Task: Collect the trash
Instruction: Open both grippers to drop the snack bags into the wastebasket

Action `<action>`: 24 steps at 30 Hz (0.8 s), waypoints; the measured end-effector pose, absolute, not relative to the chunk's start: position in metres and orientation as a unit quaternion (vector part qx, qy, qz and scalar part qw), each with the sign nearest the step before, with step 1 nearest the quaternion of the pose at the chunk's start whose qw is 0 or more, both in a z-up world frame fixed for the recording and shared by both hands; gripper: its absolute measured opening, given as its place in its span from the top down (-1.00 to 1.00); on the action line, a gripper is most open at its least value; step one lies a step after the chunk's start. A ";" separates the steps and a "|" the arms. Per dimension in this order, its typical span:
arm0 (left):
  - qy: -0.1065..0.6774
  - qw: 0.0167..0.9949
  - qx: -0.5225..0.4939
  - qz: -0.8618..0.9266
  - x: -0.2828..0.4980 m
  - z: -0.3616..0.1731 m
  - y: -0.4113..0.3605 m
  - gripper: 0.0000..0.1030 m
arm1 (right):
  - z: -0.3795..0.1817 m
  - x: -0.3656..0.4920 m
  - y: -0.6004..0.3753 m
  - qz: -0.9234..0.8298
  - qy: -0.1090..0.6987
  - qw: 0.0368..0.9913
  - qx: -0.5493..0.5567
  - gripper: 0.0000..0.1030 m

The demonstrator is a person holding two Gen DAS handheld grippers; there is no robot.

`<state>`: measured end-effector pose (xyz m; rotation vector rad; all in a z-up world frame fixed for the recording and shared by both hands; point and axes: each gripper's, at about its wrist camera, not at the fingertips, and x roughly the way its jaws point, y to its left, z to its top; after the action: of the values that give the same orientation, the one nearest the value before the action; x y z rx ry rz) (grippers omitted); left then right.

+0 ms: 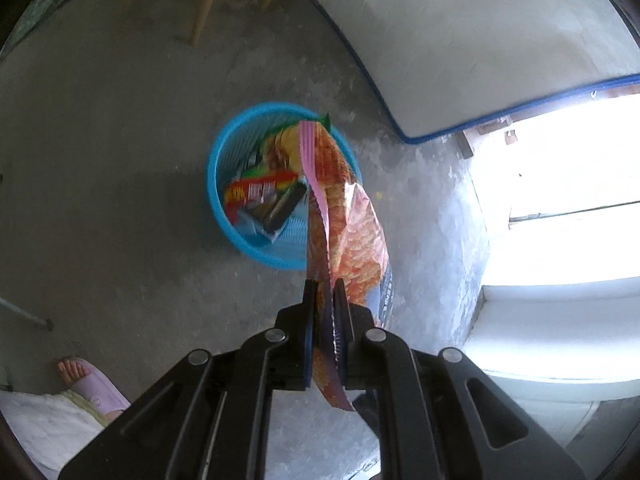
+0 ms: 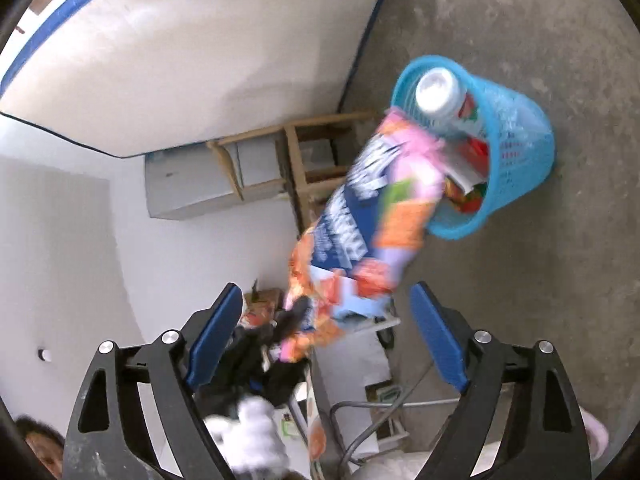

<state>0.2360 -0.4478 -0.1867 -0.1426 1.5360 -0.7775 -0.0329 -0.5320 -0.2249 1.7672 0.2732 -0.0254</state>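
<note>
My left gripper (image 1: 325, 286) is shut on an orange, pink and blue snack bag (image 1: 344, 216). The bag hangs from it over the near rim of a blue mesh trash basket (image 1: 224, 152) standing on the concrete floor. The basket holds several wrappers and packets (image 1: 262, 196). In the right wrist view the same bag (image 2: 368, 224) shows blurred, held by the left gripper (image 2: 294, 314) near the basket (image 2: 516, 152), which also holds a can (image 2: 438, 94). My right gripper (image 2: 326, 324) is open and empty, its blue pads (image 2: 436, 332) apart.
A white mattress with blue piping (image 1: 460, 48) lies beside the basket. Wooden stool legs (image 1: 208, 0) stand beyond it. A foot in a pink slipper (image 1: 94, 384) is at lower left. A bright doorway (image 1: 560, 184) is at right. A wooden stool (image 2: 304, 160) and cables (image 2: 380, 412) show in the right wrist view.
</note>
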 end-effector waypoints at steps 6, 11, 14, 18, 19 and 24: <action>0.686 0.634 -0.070 -0.349 0.220 -0.199 -0.446 0.81 | -0.219 -0.024 -0.544 -0.084 0.189 0.640 0.740 0.91; 0.689 0.639 -0.063 -0.336 0.226 -0.196 -0.436 0.48 | -0.173 -0.022 -0.561 -0.205 0.244 0.731 0.603 1.00; 0.674 0.659 -0.061 -0.330 0.232 -0.180 -0.420 0.47 | -0.150 -0.018 -0.581 -0.274 0.270 0.772 0.506 1.00; 0.638 0.678 -0.061 -0.359 0.228 -0.143 -0.395 0.47 | -0.142 0.007 -0.595 -0.310 0.305 0.800 0.413 1.00; 0.629 0.682 -0.062 -0.368 0.225 -0.131 -0.386 0.47 | -0.140 0.015 -0.594 -0.311 0.309 0.808 0.394 1.00; 0.602 0.682 -0.070 -0.409 0.217 -0.083 -0.343 0.42 | -0.138 0.078 -0.575 -0.300 0.336 0.848 0.277 1.00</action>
<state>0.2166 -0.3428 -0.0829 -0.1573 1.3511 -0.9187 0.0779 -0.5750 -0.1377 0.5841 0.7089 -0.6331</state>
